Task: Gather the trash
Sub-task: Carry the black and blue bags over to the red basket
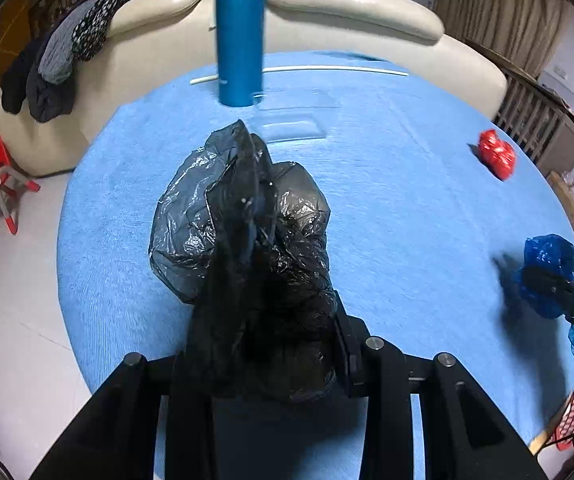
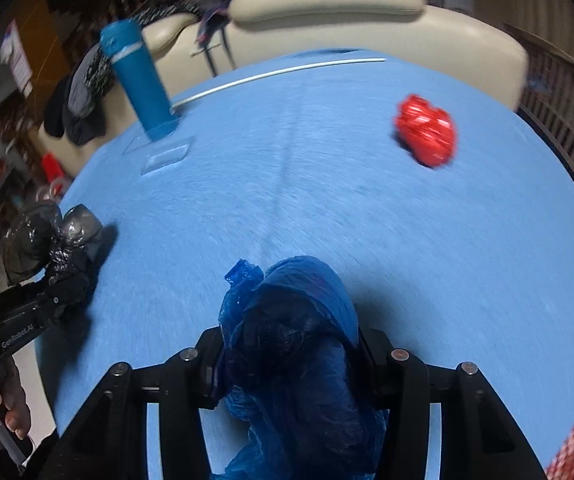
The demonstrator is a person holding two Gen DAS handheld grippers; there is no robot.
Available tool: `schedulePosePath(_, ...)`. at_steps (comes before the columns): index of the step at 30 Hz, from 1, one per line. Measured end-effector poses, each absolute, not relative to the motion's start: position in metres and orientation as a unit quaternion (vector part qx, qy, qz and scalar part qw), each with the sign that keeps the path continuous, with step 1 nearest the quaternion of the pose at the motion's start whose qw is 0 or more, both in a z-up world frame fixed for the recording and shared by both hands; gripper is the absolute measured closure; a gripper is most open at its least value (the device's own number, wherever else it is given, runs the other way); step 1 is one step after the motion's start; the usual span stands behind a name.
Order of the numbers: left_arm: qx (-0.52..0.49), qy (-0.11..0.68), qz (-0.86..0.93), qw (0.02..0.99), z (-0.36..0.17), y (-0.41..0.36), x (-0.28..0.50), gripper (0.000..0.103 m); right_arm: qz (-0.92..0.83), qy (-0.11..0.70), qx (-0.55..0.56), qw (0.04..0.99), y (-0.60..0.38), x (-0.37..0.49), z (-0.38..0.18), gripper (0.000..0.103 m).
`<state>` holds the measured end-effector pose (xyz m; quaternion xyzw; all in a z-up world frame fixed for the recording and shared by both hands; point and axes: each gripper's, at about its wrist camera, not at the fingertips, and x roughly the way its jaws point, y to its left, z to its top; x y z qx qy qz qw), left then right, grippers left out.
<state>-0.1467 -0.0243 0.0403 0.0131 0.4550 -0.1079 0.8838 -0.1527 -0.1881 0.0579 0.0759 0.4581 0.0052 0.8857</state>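
Already both grippers are loaded. The left gripper has its jaws clamped on a crumpled black bag, held over the blue tablecloth near the table's left side. The right gripper has its jaws closed around a wadded blue bag toward the near right edge. One piece is left: a red bag lies alone on the cloth at the far right, well apart from both. No bin shows, so the task seems roughly two-thirds gathered, with drop-off pending.
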Motion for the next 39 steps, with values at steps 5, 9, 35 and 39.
schedulePosePath(5, 0.035, 0.437, -0.124, 0.890, 0.056, -0.045, -0.170, 0.067, -0.013, 0.428, 0.110, 0.897, -0.205, -0.195, 0.069, 0.050)
schedulePosePath(9, 0.052, 0.420, -0.138, 0.895, 0.069, -0.062, -0.188, 0.067, -0.027, 0.401, 0.132, 0.906, -0.218, -0.229, 0.081, 0.050)
schedulePosePath(35, 0.137, 0.352, -0.215, 0.901, 0.116, -0.148, -0.258, 0.067, -0.135, 0.291, 0.196, 0.927, -0.302, -0.386, 0.129, 0.050)
schedulePosePath(39, 0.147, 0.350, -0.226, 0.897, 0.114, -0.158, -0.262, 0.067, -0.157, 0.289, 0.202, 0.922, -0.318, -0.403, 0.125, 0.050)
